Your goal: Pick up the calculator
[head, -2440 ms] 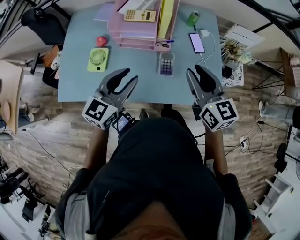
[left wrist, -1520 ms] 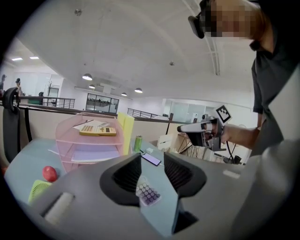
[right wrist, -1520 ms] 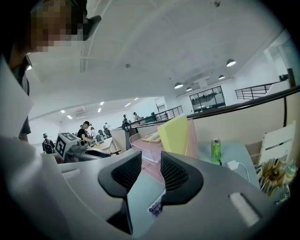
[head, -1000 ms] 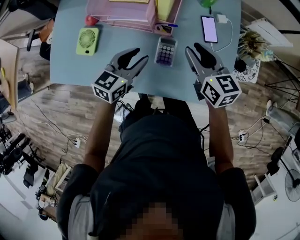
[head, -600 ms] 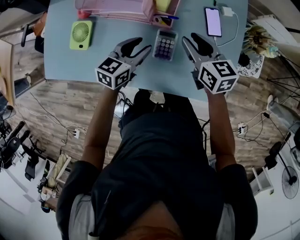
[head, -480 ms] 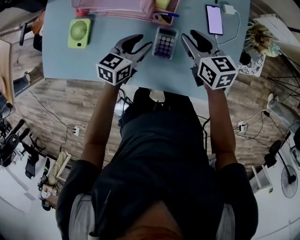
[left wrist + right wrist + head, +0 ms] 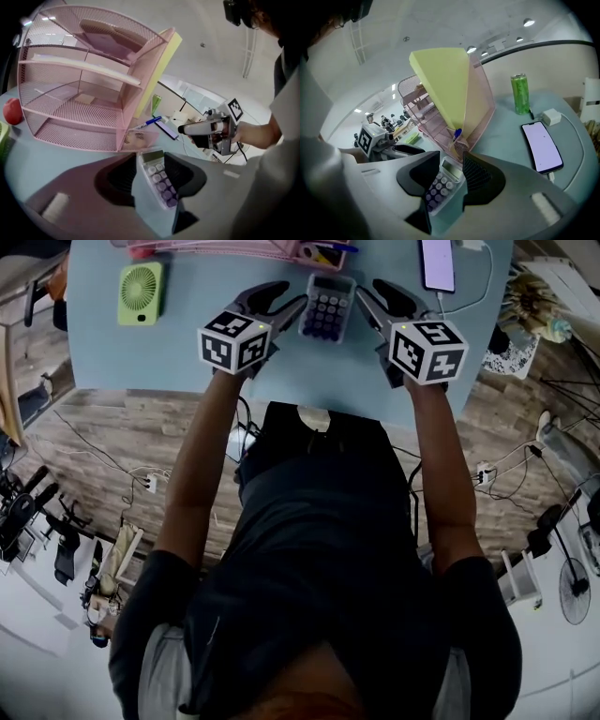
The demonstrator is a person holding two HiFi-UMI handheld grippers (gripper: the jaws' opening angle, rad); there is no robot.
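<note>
A small calculator point(image 7: 326, 307) with purple and white keys lies flat on the light blue table point(image 7: 187, 352), just in front of the pink mesh organiser. My left gripper point(image 7: 289, 296) is open at its left edge. At its right edge my right gripper point(image 7: 369, 292) is open as well. In the left gripper view the calculator point(image 7: 159, 180) shows in the gap of the left gripper point(image 7: 152, 174). The right gripper view shows the calculator point(image 7: 440, 185) just beyond the right gripper point(image 7: 449, 176). Neither holds anything.
The pink organiser point(image 7: 84, 93) with a yellow folder point(image 7: 445, 89) stands right behind the calculator, a blue pen point(image 7: 147, 123) at its foot. A phone point(image 7: 541, 145) on a cable and a green can point(image 7: 519, 93) lie right. A green fan point(image 7: 141, 292) and red ball point(image 7: 11, 110) lie left.
Both grippers have moved forward over the table and closed in on the calculator from either side. They stayed open. The calculator has not moved.
</note>
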